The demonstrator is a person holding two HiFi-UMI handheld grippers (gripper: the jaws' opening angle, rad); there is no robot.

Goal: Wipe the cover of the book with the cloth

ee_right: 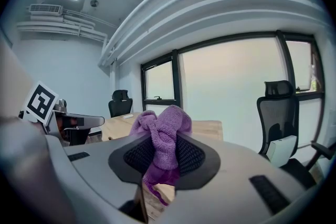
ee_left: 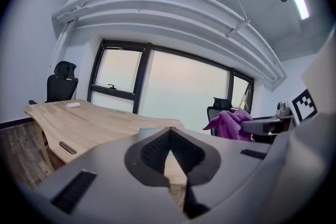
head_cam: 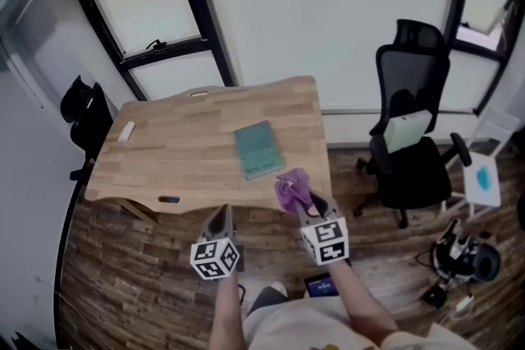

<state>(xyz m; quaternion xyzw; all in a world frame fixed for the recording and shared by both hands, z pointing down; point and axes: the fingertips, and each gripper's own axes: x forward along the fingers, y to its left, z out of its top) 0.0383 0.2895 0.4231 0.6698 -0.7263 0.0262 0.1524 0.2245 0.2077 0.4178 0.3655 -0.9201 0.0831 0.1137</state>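
Right gripper (head_cam: pixel 308 207) clamped the soft, limp cloth (head_cam: pixel 293 191), left gripper (head_cam: pixel 221 215) sat closed and empty, and the thin book (head_cam: pixel 258 149) looked light, likely to slide.

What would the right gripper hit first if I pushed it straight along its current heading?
Probably the teal rectangular book on the light wooden table: the right gripper, shut on the purple cloth, aims at it, slightly downward. Height is unclear; it might pass over.
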